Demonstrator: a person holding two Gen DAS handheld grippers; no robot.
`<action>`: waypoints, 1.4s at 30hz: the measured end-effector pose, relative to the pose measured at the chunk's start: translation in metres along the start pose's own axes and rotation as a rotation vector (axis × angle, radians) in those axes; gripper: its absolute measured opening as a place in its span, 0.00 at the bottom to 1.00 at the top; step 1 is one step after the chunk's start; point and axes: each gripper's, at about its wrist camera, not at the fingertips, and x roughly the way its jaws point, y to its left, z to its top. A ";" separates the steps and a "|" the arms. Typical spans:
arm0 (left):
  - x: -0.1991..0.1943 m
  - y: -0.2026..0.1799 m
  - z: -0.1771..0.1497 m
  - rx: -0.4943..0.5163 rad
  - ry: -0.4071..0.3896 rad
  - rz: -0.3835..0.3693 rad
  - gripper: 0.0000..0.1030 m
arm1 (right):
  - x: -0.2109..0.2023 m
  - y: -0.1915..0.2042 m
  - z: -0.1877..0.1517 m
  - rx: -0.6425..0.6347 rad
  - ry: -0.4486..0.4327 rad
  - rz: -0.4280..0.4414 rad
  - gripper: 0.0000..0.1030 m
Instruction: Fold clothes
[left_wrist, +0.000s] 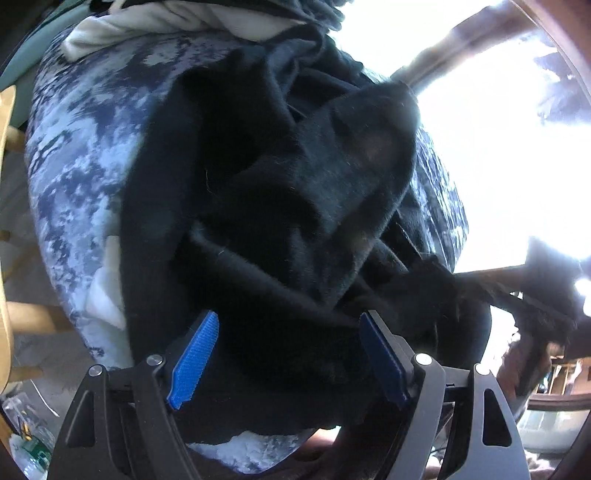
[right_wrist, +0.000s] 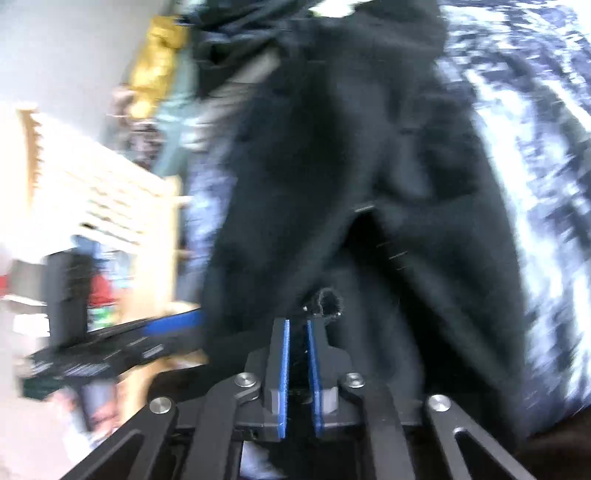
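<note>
A crumpled black fleece garment (left_wrist: 266, 192) lies on a blue-and-white mottled blanket (left_wrist: 77, 155). The left gripper (left_wrist: 288, 354) hangs spread above its near edge, pads clear. The right gripper (right_wrist: 297, 325) is pressed together, pinching a tuft of the garment's hem.

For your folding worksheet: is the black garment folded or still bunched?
Bunched: the black garment lies in loose, uneven heaps on the blue blanket.

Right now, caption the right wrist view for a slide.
Right tongs shut on a pinch of the black garment lying on a blue-and-white mottled cover.
</note>
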 end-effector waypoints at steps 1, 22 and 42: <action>-0.003 0.004 -0.001 -0.008 -0.006 -0.006 0.78 | -0.004 0.009 -0.007 -0.014 0.002 0.039 0.07; -0.071 0.043 -0.022 -0.061 -0.157 0.028 0.79 | 0.099 0.082 -0.040 -0.173 0.292 0.196 0.51; -0.001 0.004 -0.008 0.002 -0.055 0.027 0.81 | 0.049 -0.040 0.121 0.130 0.065 -0.017 0.69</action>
